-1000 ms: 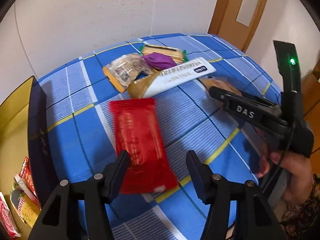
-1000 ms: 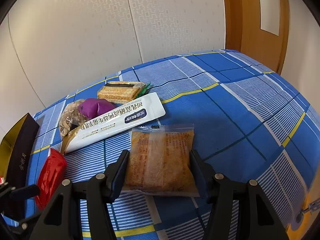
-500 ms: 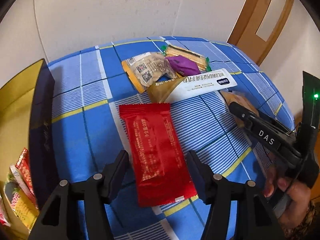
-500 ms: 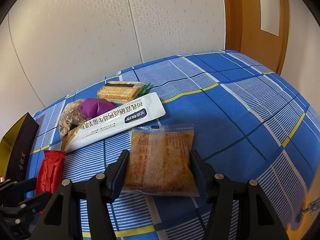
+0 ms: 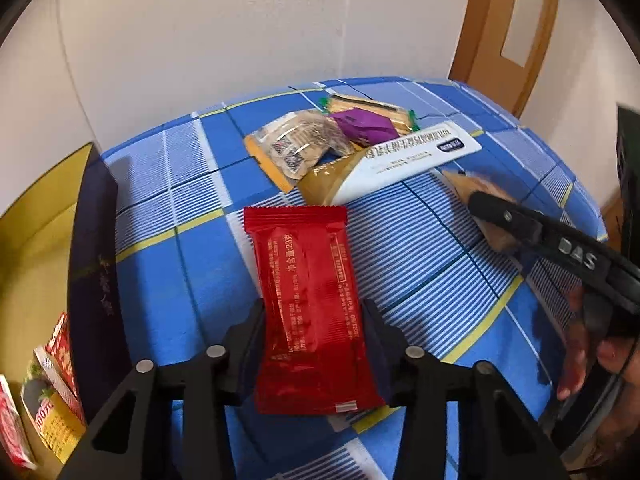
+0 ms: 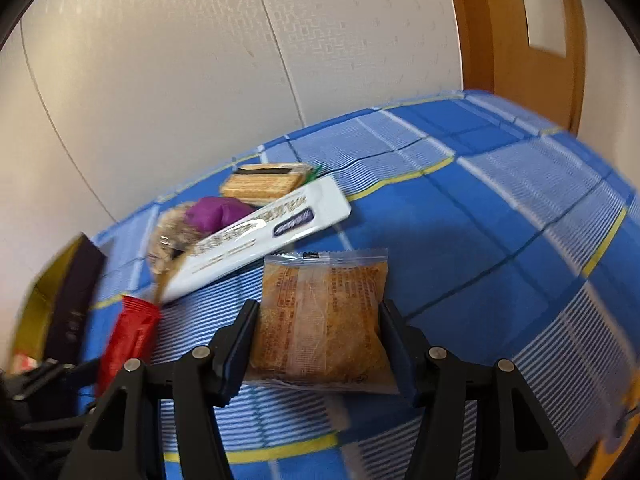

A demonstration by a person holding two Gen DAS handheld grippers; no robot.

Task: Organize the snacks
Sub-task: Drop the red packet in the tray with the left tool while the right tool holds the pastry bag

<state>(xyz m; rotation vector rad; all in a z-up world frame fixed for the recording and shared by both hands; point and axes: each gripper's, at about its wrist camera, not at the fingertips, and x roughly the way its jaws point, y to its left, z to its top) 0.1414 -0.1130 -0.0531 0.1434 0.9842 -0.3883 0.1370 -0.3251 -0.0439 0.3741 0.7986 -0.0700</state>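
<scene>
The red packet [image 5: 316, 312], a light, slippery foil pouch at lower centre, lies flat on the surface [image 5: 420, 248]; the left gripper [image 5: 316, 340] fingers are closing on its long edges, so take it mid-length. Its print reads "23", and the right gripper [image 6: 318, 340] is marked "DAS" and clamps the orange packet [image 6: 320, 316], crushable

Six loose snack packets are counted on the cloth: one red packet [image 5: 316, 316] between the left tool's fingers, one clear orange packet [image 6: 324, 320] between the right tool's fingers, and beyond them one long white pouch [image 5: 404, 160], one purple packet [image 5: 364, 126], one clear nut packet [image 5: 296, 148] and one biscuit packet [image 5: 372, 106]. One open box [image 5: 94, 276] is seen left of the left tool, and at least three packets [image 5: 52, 400] are counted inside it.
</scene>
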